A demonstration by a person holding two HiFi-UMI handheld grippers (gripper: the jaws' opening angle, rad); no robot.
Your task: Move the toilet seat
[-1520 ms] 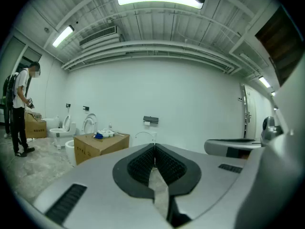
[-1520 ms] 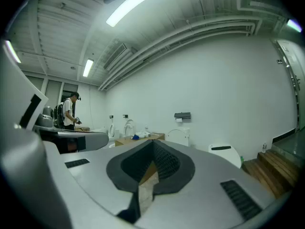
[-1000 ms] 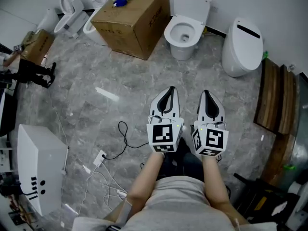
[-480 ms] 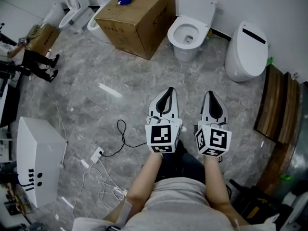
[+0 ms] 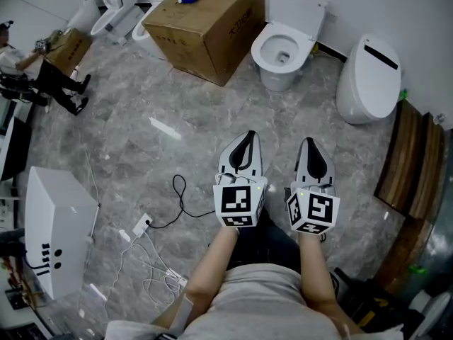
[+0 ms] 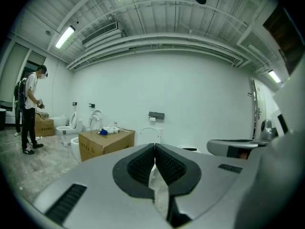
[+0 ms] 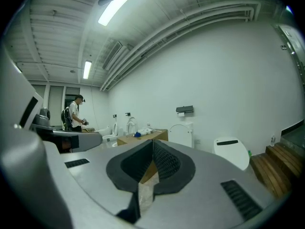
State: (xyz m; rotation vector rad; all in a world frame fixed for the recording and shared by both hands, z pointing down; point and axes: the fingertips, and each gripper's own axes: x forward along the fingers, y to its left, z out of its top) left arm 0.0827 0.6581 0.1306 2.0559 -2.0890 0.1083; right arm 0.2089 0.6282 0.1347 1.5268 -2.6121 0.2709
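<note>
A white toilet (image 5: 282, 48) stands against the far wall with its seat and lid (image 5: 303, 2) raised. In the right gripper view the raised lid (image 7: 181, 134) shows ahead, just right of the jaws. My left gripper (image 5: 247, 136) and right gripper (image 5: 309, 142) are held side by side over the grey floor, well short of the toilet and pointing toward it. Both are shut with nothing between the jaws, as the left gripper view (image 6: 154, 146) and the right gripper view (image 7: 152, 141) show.
A cardboard box (image 5: 209, 24) sits left of the toilet, a closed white toilet (image 5: 368, 75) to its right. Wooden steps (image 5: 405, 156) line the right side. A white unit (image 5: 58, 234), cables and a power strip (image 5: 144, 225) lie at left. A person (image 5: 39, 76) stands far left.
Both grippers and the view have edged forward toward the toilets. The person at the far left has come further into view. Both grippers have stayed shut.
</note>
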